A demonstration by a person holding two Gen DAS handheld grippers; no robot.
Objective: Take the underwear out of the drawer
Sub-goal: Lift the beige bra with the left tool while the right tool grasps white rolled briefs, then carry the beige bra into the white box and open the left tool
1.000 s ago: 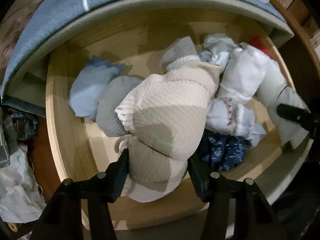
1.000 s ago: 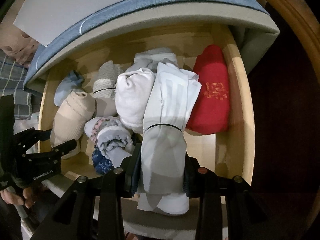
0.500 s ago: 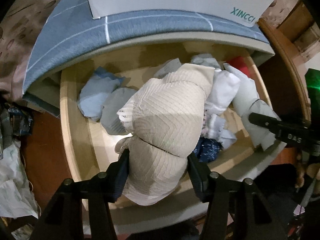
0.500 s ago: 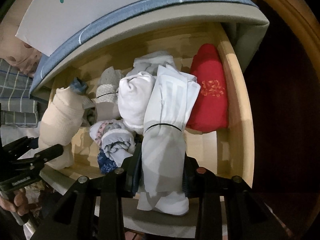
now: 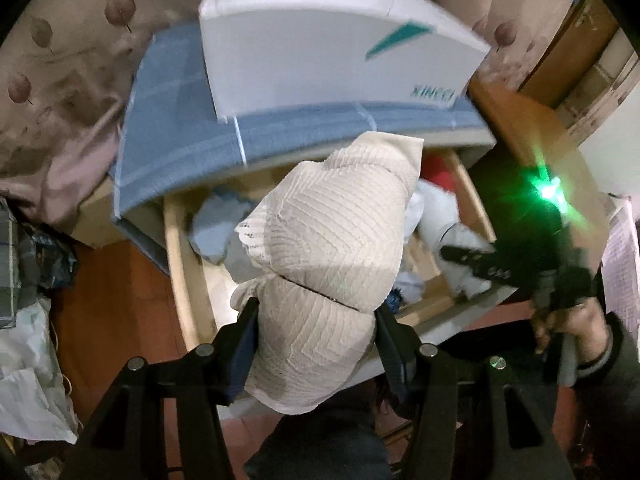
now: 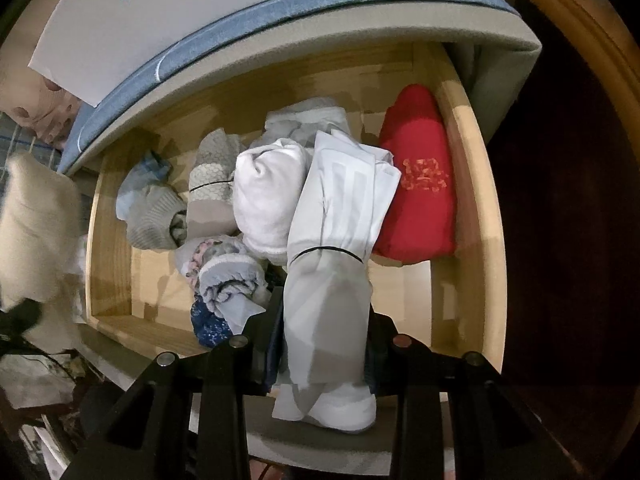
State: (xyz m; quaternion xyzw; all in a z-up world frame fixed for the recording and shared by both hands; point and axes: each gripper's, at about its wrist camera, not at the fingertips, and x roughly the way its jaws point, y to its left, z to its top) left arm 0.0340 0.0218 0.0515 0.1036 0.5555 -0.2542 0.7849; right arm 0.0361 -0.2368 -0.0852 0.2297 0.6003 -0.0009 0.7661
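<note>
Underwear fills the open wooden drawer [image 6: 460, 152], rolled into bundles. A beige ribbed roll [image 5: 332, 264] is clamped between the jaws of the left gripper [image 5: 316, 344], which stand wide around its lower half; the roll hangs above the drawer's front edge, clear of the other bundles. A pale grey-white roll [image 6: 336, 248] bound with a thin black band sits pinched in the narrow jaws of the right gripper [image 6: 324, 344], its upper end among the pile and its lower end over the drawer's front rim. Beside it on the right lies a red roll [image 6: 416, 184] with an orange pattern; on the left lie a white roll [image 6: 268, 196], a grey patterned roll [image 6: 210, 176] and a dark blue printed piece [image 6: 208, 324]. A white shoe box [image 5: 320, 64] rests on the blue-grey top [image 5: 180, 132] above the drawer.
</note>
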